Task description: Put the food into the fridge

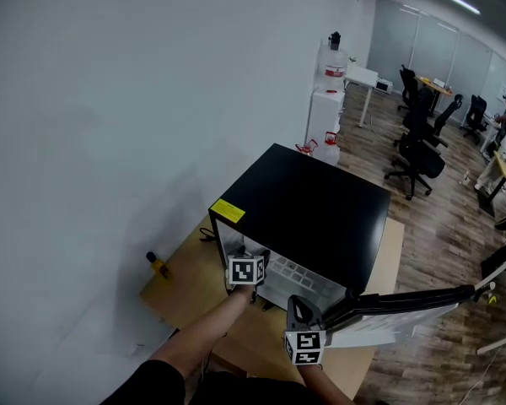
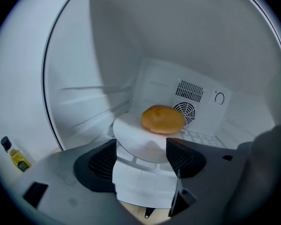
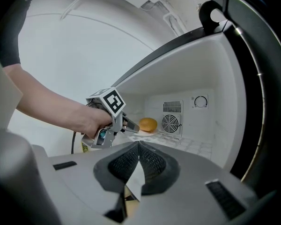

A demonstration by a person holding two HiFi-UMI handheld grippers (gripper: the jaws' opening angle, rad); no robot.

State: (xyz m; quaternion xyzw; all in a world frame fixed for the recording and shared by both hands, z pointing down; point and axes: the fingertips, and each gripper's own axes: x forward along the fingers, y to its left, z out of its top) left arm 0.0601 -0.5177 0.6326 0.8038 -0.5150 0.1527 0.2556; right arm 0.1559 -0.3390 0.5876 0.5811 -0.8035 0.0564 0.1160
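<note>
Surface: a wooden counter [image 1: 185, 289] carries the black fridge [image 1: 320, 209]. Its door [image 1: 413, 306] stands swung open to the right.
Room: a white wall [image 1: 110, 99] is at left, with plank floor [image 1: 438, 218] to the right. Office chairs [image 1: 417, 154] and stacked water jugs [image 1: 331, 74] stand farther back. A small yellow bottle [image 1: 158, 265] stands on the counter, to the left of the fridge.
Left gripper [image 2: 140, 146]: my jaws stand wide apart at the fridge mouth. The near rim of the plate [image 2: 136, 135] shows between them, and the pads do not press on it.
Right gripper [image 3: 139, 146]: my jaws are together. A thin white sliver shows below their tips, and I cannot tell what it is.
Food: a bun [image 2: 162, 119] lies on the plate, on the fridge's white shelf, just in front of the fan grille [image 2: 185, 111].
Hidden: in the head view the fridge top covers the interior, bun included. In the right gripper view my left gripper covers part of the plate.
Axis: the bun lies flat, its long axis running side to side across the left gripper view. Neither end is distinct.
</note>
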